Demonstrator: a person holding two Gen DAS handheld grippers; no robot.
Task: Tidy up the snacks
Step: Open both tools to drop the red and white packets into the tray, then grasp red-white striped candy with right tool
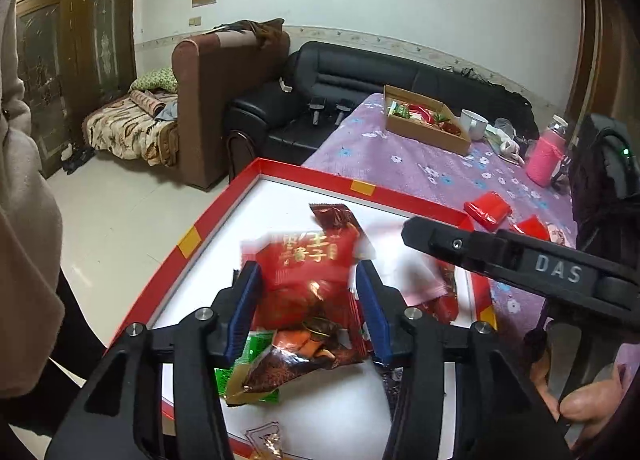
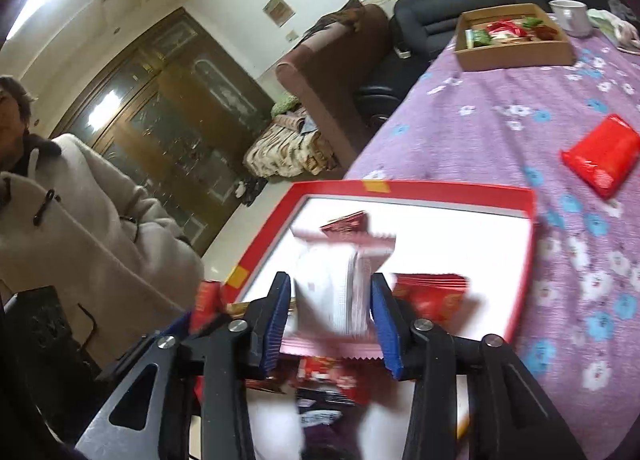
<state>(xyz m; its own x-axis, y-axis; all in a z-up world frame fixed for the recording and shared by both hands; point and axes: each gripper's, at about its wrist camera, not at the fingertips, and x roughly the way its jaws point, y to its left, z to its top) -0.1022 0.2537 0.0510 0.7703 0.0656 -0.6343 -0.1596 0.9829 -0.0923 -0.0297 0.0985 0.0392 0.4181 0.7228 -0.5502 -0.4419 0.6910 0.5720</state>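
Over the red tray (image 1: 224,199), the left gripper (image 1: 308,280) is spreading around a blurred red packet (image 1: 308,260), the right gripper (image 2: 330,296) around a pink-and-white packet (image 2: 340,292); neither packet is visibly pinched.

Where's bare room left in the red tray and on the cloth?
Red tray: bare white along the far rim and far right corner; the near half is crowded with snack packets. Purple cloth: open between the tray and the cardboard box, left of the red packet.
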